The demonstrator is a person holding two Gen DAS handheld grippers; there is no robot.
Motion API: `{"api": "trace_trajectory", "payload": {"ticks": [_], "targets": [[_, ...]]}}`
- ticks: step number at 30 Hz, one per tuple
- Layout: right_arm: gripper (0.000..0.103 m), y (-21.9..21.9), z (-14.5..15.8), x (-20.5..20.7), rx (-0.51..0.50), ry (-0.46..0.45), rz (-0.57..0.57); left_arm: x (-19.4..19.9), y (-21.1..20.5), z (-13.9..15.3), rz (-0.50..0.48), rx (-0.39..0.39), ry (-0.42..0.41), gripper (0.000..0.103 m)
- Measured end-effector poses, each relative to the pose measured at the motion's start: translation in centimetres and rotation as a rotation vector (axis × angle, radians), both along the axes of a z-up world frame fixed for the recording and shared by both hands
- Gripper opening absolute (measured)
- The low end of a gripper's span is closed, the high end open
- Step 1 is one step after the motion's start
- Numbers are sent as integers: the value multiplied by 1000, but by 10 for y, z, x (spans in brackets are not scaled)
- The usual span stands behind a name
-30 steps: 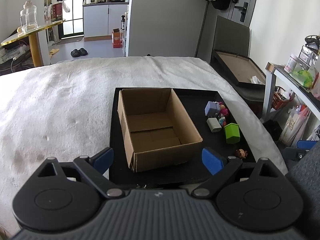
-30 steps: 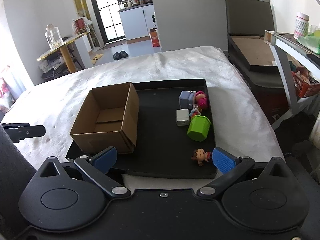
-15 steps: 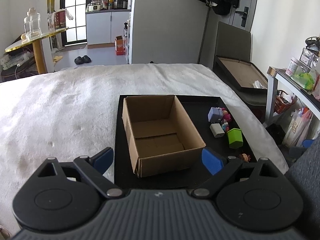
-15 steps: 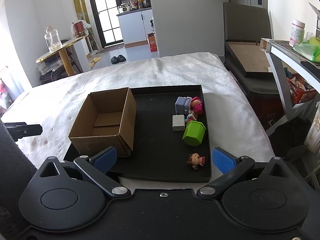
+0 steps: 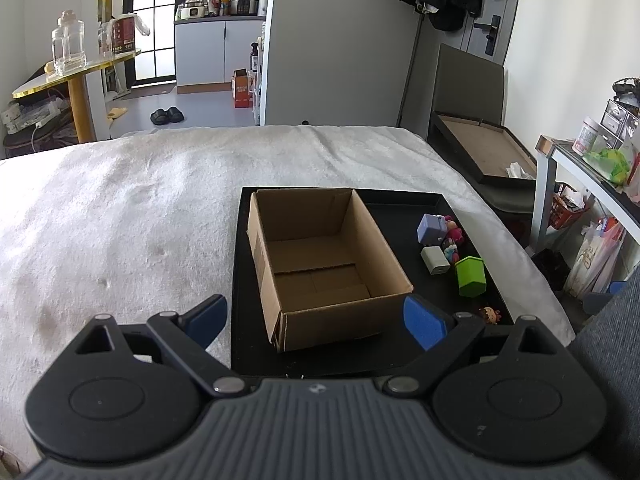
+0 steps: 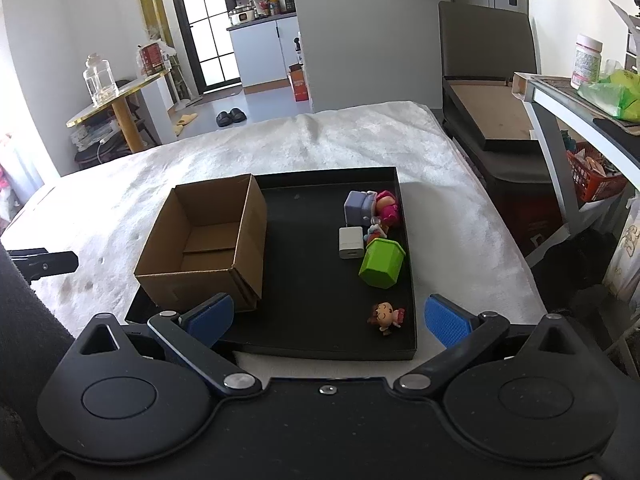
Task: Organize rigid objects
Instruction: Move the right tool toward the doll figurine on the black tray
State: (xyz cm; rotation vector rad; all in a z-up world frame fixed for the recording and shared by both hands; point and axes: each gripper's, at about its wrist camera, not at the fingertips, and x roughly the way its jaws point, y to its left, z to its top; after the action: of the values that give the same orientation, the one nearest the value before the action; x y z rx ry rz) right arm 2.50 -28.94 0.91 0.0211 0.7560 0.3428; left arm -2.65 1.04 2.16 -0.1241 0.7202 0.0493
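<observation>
An open, empty cardboard box [image 5: 320,264] [image 6: 208,240] stands on the left part of a black tray [image 5: 400,208] [image 6: 312,264]. On the tray's right side lie a purple block [image 6: 359,208], a pink doll [image 6: 387,206], a white charger cube [image 6: 351,242], a green toy cup [image 6: 382,263] on its side, and a small doll figure [image 6: 385,317] near the front edge. My left gripper [image 5: 316,320] is open and empty, above the tray's near edge before the box. My right gripper [image 6: 328,320] is open and empty, above the tray's front edge.
The tray lies on a bed with a white fluffy cover [image 5: 120,220]. A black chair and a flat framed box [image 6: 492,120] stand to the right, next to a desk [image 6: 580,108] with clutter. A gold side table [image 5: 72,80] with glass jars stands far left.
Both grippers have drawn back and risen, so the tray, box and toys look smaller and farther. Both stay open and empty. Nothing on the tray has moved.
</observation>
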Motion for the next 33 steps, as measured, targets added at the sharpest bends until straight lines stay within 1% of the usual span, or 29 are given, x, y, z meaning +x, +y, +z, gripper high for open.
{"api": "trace_trajectory", "payload": {"ticks": [18, 26, 33], "targets": [[103, -3, 1, 0, 2, -4, -19, 0, 0, 4, 1, 23, 7, 94], [103, -4, -1, 1, 13, -9, -17, 0, 2, 6, 3, 24, -16, 94], [103, -2, -2, 3, 9, -14, -5, 3, 4, 3, 16, 35, -2, 94]]}}
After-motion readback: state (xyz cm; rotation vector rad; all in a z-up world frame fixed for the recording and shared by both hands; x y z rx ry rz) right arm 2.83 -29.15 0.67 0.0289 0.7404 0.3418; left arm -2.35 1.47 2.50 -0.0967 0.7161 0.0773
